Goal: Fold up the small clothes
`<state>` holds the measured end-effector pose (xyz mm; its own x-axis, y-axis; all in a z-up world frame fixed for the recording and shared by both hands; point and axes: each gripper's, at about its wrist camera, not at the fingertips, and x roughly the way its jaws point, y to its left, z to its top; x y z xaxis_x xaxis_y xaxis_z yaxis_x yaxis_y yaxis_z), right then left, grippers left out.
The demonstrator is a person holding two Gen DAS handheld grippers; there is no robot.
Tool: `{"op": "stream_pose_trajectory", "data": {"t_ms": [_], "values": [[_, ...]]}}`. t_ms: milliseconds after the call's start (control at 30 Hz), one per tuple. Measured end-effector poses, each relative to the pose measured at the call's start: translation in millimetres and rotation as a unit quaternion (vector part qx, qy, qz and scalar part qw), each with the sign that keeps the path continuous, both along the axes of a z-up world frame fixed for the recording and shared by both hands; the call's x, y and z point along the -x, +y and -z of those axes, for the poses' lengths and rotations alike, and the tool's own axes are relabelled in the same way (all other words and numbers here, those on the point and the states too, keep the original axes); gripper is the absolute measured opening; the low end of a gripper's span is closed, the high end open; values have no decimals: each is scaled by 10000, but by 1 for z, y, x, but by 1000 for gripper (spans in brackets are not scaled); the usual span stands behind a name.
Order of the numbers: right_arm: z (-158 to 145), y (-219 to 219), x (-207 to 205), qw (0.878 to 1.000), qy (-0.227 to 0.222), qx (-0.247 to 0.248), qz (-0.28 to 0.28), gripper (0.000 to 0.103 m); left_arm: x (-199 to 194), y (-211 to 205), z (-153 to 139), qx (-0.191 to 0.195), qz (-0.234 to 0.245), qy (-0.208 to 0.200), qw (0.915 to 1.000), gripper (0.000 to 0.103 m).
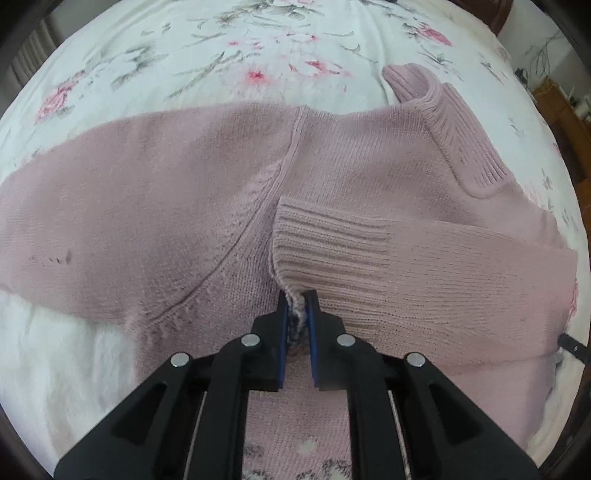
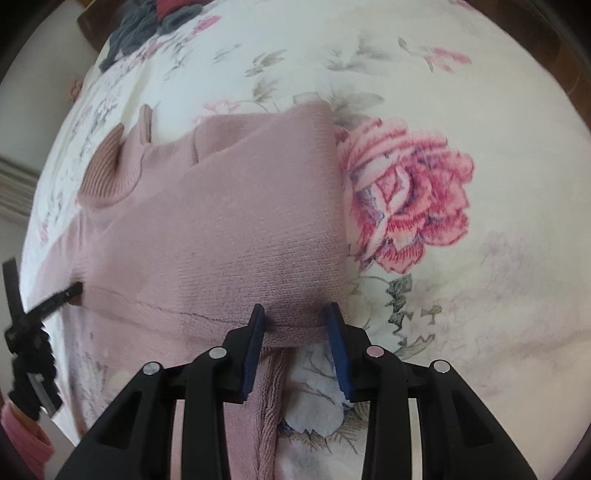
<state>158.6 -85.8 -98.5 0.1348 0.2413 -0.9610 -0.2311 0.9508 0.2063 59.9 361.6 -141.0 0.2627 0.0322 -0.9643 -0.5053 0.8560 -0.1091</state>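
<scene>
Floral bedsheet [image 1: 258,48]; dark grey and red clothes [image 2: 147,18] heaped far off

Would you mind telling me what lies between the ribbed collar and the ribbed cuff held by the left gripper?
In the left wrist view, only plain pink knit of the sweater's chest lies between the ribbed collar and the ribbed cuff pinched in the left gripper.

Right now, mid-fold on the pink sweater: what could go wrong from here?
1. The left gripper pinches only the tip of the ribbed cuff; a pull could slip it free and the sleeve would flop back.
2. The right gripper is open around the folded edge of the pink sweater, not clamped, so that side may shift if the left pulls.
3. The soft floral bedsheet could bunch under dragged knit.
</scene>
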Motion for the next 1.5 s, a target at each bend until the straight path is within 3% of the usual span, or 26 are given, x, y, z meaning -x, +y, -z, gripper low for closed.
{"op": "stream_pose_trajectory", "data": {"t_ms": [100, 200, 300, 600, 900, 967, 1067, 1267, 1500], "values": [[-31, 6, 7, 9991, -401, 58, -104, 36, 8, 4, -27, -58, -29, -302, 9995, 13], [-53, 21, 14, 9977, -573, -290, -222, 36, 10, -5, -53, -116, 131, -626, 9979, 12], [-46, 44, 16, 9973, -351, -516, -379, 36, 3, -20, -48, 90, 324, -606, 9976, 14], [15, 76, 19, 9991, 65, -205, -352, 36, -12, -44, 9, 226, 480, -118, 9985, 14], [11, 81, 22, 9993, -19, -81, -356, 37, -11, -36, 0, 261, 523, -168, 9981, 16], [-4, 83, 27, 9989, -148, -217, -394, 37, 0, -24, -15, 274, 438, -327, 9981, 26], [-24, 93, 41, 9970, -265, -490, -538, 41, 32, 4, -37, 330, 106, -601, 9976, 38], [-32, 130, 71, 9922, -207, -721, -991, 42, 119, 98, -54, 137, -1154, -568, 9916, 38], [-19, 165, 100, 9886, -85, -700, -1332, 42, 199, 212, -43, 146, -2633, -579, 9629, 38]]}}
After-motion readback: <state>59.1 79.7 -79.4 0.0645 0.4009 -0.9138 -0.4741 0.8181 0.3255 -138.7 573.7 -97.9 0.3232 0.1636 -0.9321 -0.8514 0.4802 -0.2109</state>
